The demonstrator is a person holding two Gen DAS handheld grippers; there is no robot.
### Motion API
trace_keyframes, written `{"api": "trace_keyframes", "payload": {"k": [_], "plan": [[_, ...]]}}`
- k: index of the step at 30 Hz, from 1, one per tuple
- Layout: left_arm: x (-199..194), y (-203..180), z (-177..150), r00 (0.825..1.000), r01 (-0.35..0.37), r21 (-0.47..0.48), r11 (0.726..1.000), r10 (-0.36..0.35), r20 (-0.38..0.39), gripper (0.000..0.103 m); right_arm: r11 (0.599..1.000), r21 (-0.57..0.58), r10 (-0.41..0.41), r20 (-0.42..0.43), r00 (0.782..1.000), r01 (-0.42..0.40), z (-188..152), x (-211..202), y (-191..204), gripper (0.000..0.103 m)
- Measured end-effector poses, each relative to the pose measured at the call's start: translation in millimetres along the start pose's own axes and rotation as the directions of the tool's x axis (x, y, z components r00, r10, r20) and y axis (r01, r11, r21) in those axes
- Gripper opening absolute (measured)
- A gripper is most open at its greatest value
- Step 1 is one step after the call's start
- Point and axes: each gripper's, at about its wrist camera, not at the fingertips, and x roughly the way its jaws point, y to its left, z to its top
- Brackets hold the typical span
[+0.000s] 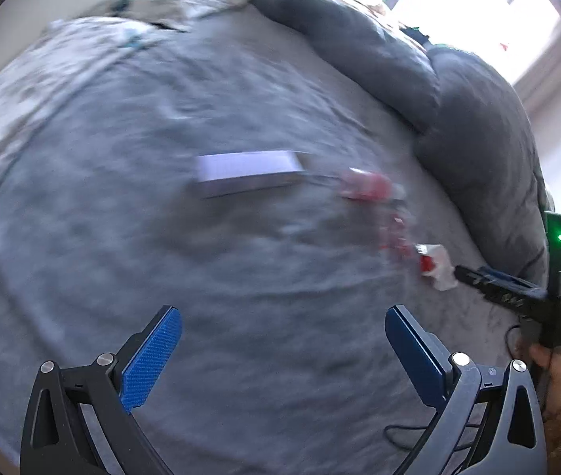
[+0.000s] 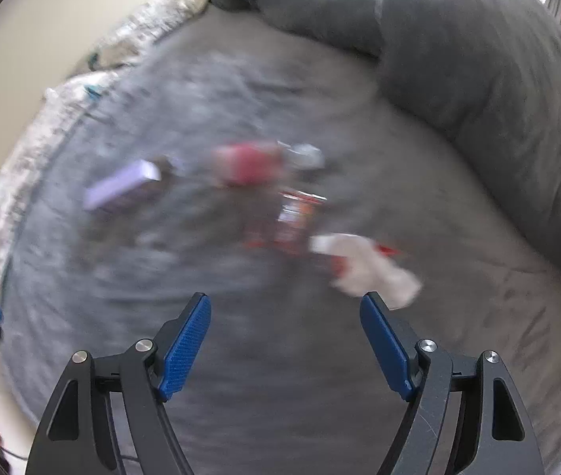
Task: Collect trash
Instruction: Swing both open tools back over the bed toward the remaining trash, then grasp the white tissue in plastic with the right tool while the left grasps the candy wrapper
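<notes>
One box (image 2: 122, 188), three wrappers (image 2: 367, 265), two grippers (image 2: 285, 340)

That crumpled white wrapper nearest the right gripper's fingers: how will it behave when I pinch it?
The crumpled white wrapper looks thin and creased, so it will probably fold flat and hang limp. It seems light, so a nudge may slide it over the grey bedcover instead of seating it. The bedding looks soft; pressing down may sink it, so pinch from the sides.

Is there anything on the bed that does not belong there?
Yes. Litter lies loose on the grey bed: a pale box, red wrappers and a crumpled white wrapper. Motion blur hides finer detail.
</notes>
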Motion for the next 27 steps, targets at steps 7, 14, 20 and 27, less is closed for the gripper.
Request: {"api": "trace_keyframes", "payload": {"k": [7, 14, 20, 27], "plan": [[76, -78, 25, 0.995, 0.031, 0.111, 0.993, -0.020, -0.099, 0.102, 0.999, -0.018, 0.034, -0.096, 0.995, -0.036, 17, 63, -62, 0.077], [114, -111, 28, 0.987, 0.034, 0.147, 0.989, -0.010, -0.158, 0.102, 0.980, 0.051, 0.197, -0.139, 0.971, -0.191, 19, 113, -87, 0.064], [130, -125, 29, 0.984, 0.031, 0.166, 0.986, -0.001, -0.178, 0.102, 0.959, 0.075, 0.280, -0.074, 0.957, -0.274, 15, 113, -101, 0.051], [154, -152, 41, 0.985, 0.077, 0.173, 0.982, -0.048, -0.166, 0.102, 0.942, 0.122, 0.316, -0.010, 0.949, -0.312, 2, 89, -118, 0.047]]}}
